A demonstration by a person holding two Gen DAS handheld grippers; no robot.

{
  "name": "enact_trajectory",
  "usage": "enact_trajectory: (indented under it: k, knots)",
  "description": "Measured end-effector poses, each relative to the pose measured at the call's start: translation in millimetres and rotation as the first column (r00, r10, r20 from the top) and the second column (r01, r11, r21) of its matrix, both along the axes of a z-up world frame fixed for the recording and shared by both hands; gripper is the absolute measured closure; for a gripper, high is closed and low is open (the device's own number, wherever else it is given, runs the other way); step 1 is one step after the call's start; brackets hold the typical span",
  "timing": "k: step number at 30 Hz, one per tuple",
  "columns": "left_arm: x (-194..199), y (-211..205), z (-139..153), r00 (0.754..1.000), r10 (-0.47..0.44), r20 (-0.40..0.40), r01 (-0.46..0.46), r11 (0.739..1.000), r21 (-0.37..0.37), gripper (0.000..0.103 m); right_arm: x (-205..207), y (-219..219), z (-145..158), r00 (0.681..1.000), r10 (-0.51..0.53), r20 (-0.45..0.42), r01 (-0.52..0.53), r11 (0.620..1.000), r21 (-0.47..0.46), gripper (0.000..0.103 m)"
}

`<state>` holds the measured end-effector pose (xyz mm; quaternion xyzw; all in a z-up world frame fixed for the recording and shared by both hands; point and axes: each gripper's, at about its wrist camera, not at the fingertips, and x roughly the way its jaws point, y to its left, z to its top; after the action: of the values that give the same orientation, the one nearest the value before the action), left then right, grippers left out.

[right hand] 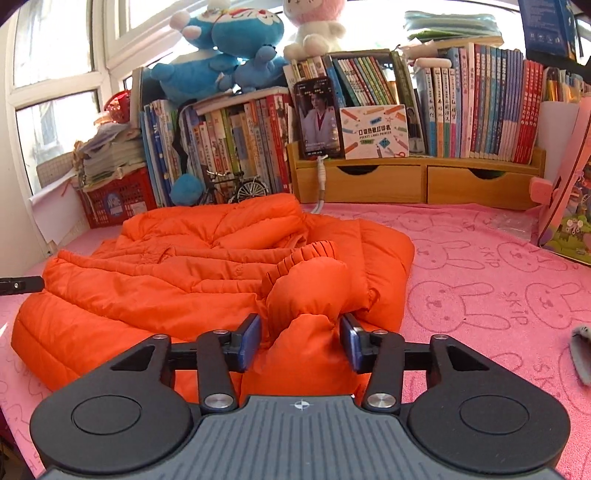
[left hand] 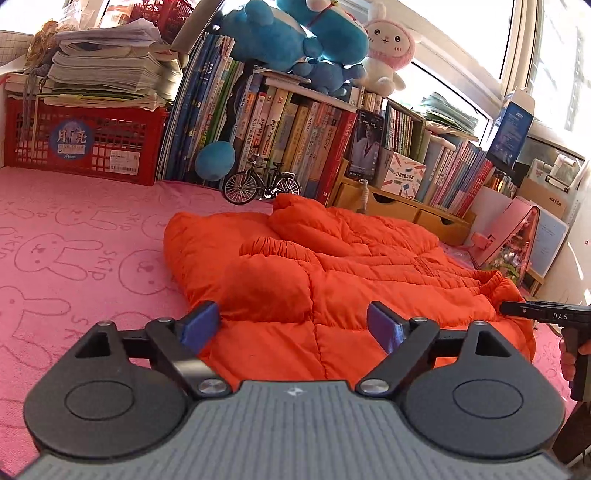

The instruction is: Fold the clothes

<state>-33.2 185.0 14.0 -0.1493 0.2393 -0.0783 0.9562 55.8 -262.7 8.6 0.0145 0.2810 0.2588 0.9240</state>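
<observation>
An orange puffer jacket (left hand: 351, 258) lies crumpled on a pink bunny-print cloth (left hand: 74, 240), with one sleeve folded across its body. My left gripper (left hand: 291, 326) hovers at the jacket's near hem, jaws wide open, and its blue pads (left hand: 199, 325) touch no fabric. In the right wrist view the jacket (right hand: 184, 280) fills the left half. My right gripper (right hand: 301, 341) sits at the near edge with jaws partly open. A puffed fold of the jacket bulges up between its pads (right hand: 251, 341) but is not pinched.
Along the back stand rows of books (right hand: 240, 147), a wooden drawer shelf (right hand: 417, 181), a phone (right hand: 319, 118), a model bicycle (left hand: 262, 182), a red crate (left hand: 85, 140) and plush toys (left hand: 295, 33). A pink case (right hand: 565, 206) stands at the right. A person's hand (left hand: 567, 356) shows at the right edge.
</observation>
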Motion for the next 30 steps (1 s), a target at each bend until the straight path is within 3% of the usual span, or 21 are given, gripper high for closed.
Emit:
enact_trajectory:
  k: [1, 2, 6, 8, 10, 11, 12, 13, 15, 18, 20, 22, 23, 24, 27, 30]
  knots:
    - [1.6, 0.8, -2.8, 1.0, -0.01, 0.002, 0.01, 0.999, -0.036, 0.001, 2.7, -0.4, 0.0, 1.0, 0.004, -0.006, -0.004, 1.0, 0.012, 0.032]
    - [3.2, 1.6, -5.6, 1.0, -0.019, 0.004, 0.019, 0.997, -0.072, 0.0, 6.0, 0.5, -1.0, 1.0, 0.01, -0.013, -0.01, 1.0, 0.025, 0.021]
    - [9.6, 2.2, -14.2, 0.999, -0.031, -0.023, 0.028, 0.988, -0.153, 0.0, 18.4, 10.4, -8.4, 0.999, 0.011, -0.031, -0.01, 1.0, 0.028, 0.018]
    - [6.9, 2.2, -13.7, 1.0, -0.009, -0.013, 0.008, 0.991, -0.13, 0.008, 19.3, 16.6, -11.1, 1.0, 0.015, -0.021, -0.015, 1.0, 0.013, 0.018]
    - [3.7, 3.1, -10.1, 1.0, 0.022, 0.0, -0.022, 0.994, -0.103, 0.033, 14.9, 21.1, -7.6, 1.0, 0.005, 0.013, -0.004, 1.0, -0.025, 0.021]
    - [2.0, 3.5, -8.3, 0.999, 0.038, 0.006, -0.037, 0.995, -0.09, 0.041, 12.7, 23.3, -5.9, 1.0, 0.0, 0.03, 0.001, 0.999, -0.043, 0.035]
    - [0.4, 4.0, -6.5, 0.999, 0.053, 0.013, -0.052, 0.996, -0.077, 0.052, 10.5, 25.6, -4.2, 0.999, -0.004, 0.047, 0.007, 0.998, -0.062, 0.071]
    - [-1.2, 4.4, -4.7, 0.997, 0.069, 0.02, -0.067, 0.996, -0.063, 0.06, 8.3, 27.8, -2.5, 0.998, -0.008, 0.065, 0.014, 0.997, -0.08, 0.083]
    - [-4.1, 10.1, -0.7, 0.996, 0.078, 0.038, -0.074, 0.992, -0.105, 0.067, 3.7, 26.4, 3.9, 0.995, -0.004, 0.095, 0.011, 0.997, -0.075, 0.083]
    - [-9.9, 13.3, 7.4, 0.994, 0.072, 0.082, -0.062, 0.99, -0.124, 0.069, -1.6, 18.4, 18.8, 0.991, -0.023, 0.129, 0.025, 0.999, -0.019, 0.083]
    - [-8.2, 7.9, 12.9, 0.993, 0.079, 0.086, -0.074, 0.995, -0.059, 0.062, -3.7, 13.1, 27.7, 0.989, -0.03, 0.144, 0.029, 1.0, 0.01, 0.083]
    - [-4.7, 3.7, 12.7, 0.995, 0.074, 0.067, -0.074, 0.997, 0.009, 0.036, -4.2, 9.0, 34.4, 0.988, -0.032, 0.154, 0.029, 0.999, 0.021, 0.082]
    - [-3.4, 2.0, 11.8, 0.996, 0.064, 0.057, -0.066, 0.997, 0.037, 0.03, -3.1, 8.3, 34.4, 0.988, -0.029, 0.149, 0.028, 1.0, 0.012, 0.08]
    - [-2.0, 1.0, 9.5, 0.999, 0.032, 0.042, -0.034, 0.999, 0.041, 0.02, -1.9, 7.6, 32.5, 0.99, -0.026, 0.138, 0.025, 1.0, 0.004, 0.079]
    - [4.5, 0.8, 0.4, 0.999, -0.054, -0.011, 0.054, 0.999, 0.001, 0.006, 1.9, 6.7, 19.3, 0.996, -0.012, 0.086, 0.013, 1.0, -0.007, 0.074]
    - [18.5, 3.6, -10.9, 0.994, -0.081, -0.067, 0.078, 0.995, -0.057, 0.003, 8.5, 4.4, 6.0, 0.999, -0.002, 0.034, 0.002, 1.0, 0.005, 0.061]
